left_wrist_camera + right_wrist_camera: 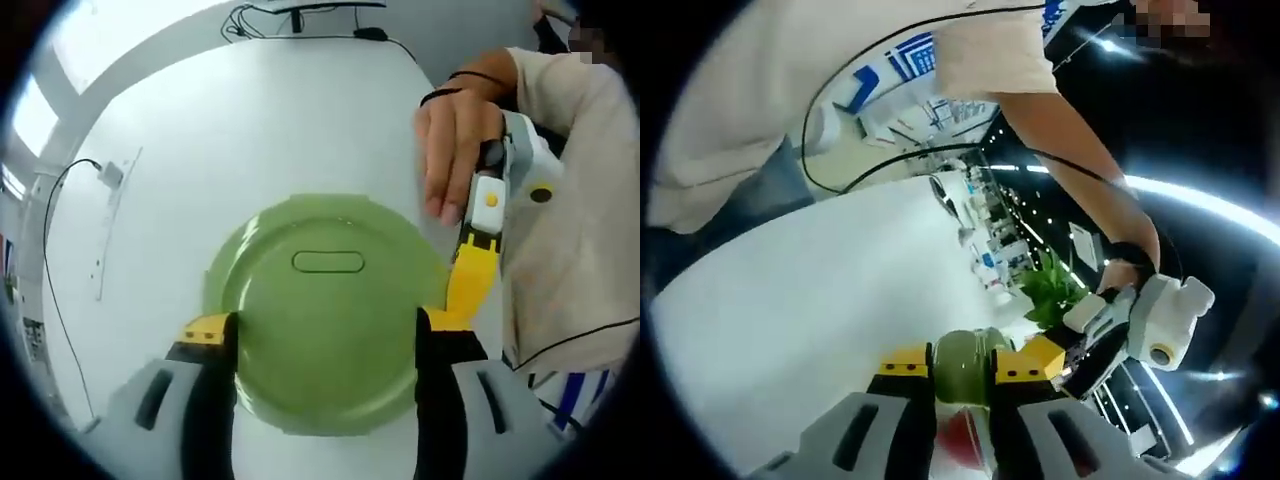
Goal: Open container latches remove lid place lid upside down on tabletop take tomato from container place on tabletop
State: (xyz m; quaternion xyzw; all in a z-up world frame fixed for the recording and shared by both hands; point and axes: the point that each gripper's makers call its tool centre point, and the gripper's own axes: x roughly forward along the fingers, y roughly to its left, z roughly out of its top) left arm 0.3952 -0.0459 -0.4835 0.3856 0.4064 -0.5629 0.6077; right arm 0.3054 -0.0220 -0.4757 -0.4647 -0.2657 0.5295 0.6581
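Note:
A round green container lid [325,320] with an oval mark lies on the white table. My left gripper [325,335] is open over it, one jaw above each side of the lid. My right gripper [468,285], held by a hand, reaches the lid's right edge with its yellow jaw. In the right gripper view my right gripper [960,368] is shut on the green latch [962,362] at the lid's edge. Something red, the tomato [960,442], shows below the latch between the jaws. The left gripper [1085,350] comes in from the right beside the lid.
The white table [250,130] stretches beyond the lid, with black cables [300,20] at its far edge and a small plug [108,176] on a cord at the left. A person's arm [1080,170] and light shirt [580,230] are close on the right.

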